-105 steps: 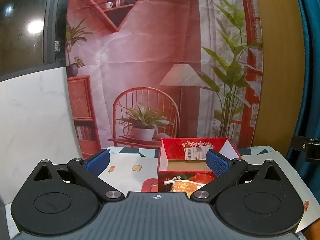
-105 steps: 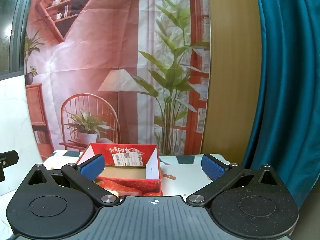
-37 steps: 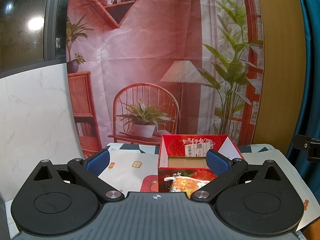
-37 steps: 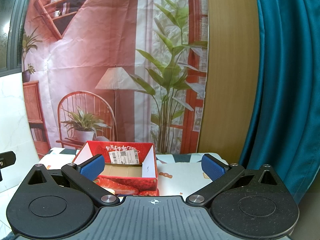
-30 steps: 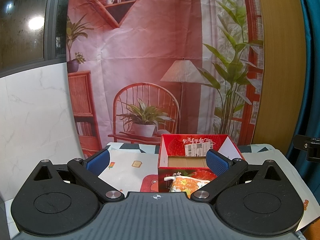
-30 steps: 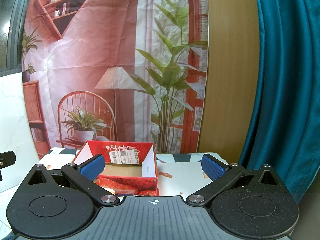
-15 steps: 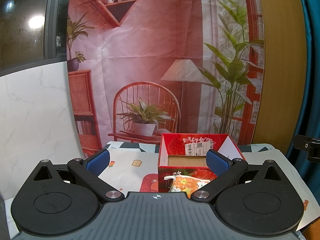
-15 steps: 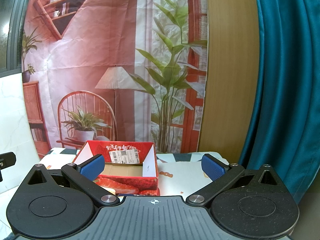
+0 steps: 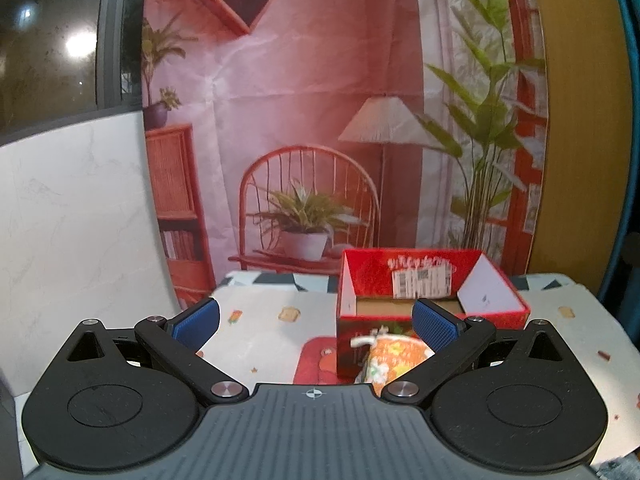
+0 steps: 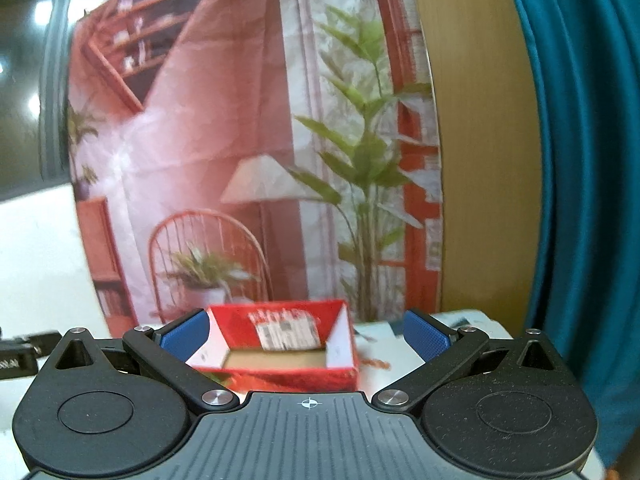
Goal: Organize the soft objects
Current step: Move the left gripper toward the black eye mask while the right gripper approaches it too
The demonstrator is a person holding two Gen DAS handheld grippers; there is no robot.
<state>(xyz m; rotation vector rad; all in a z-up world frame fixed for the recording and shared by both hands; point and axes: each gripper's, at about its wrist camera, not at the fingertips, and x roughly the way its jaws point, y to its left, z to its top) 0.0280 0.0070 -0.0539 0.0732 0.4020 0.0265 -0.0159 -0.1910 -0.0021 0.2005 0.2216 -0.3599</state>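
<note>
Here, your one soft thing in view is an orange patterned pouch [image 9: 386, 360], lying on the table just in front of the red box [image 9: 496, 314] and touching or nearly touching its front wall; the left wrist view is blurred there, so you cannot tell which. There is one box, open at the top, with one white barcode label [image 9: 420, 283] on its inner back wall and a bare cardboard floor. In the right wrist view the same red box [image 10: 340, 376] shows nothing inside it, and the pouch is hidden.

Your left gripper [image 9: 316, 322] has its two blue-padded fingers spread wide with nothing between them; the right-hand pad overlaps the box's front edge in the picture. Your right gripper [image 10: 306, 338] is likewise spread wide and empty, its pads framing the box from either side.

The box stands on one white patterned tablecloth [image 9: 260, 320]. Behind it hangs one printed backdrop [image 9: 320, 120], and one teal curtain [image 10: 580, 160] hangs at the right.
</note>
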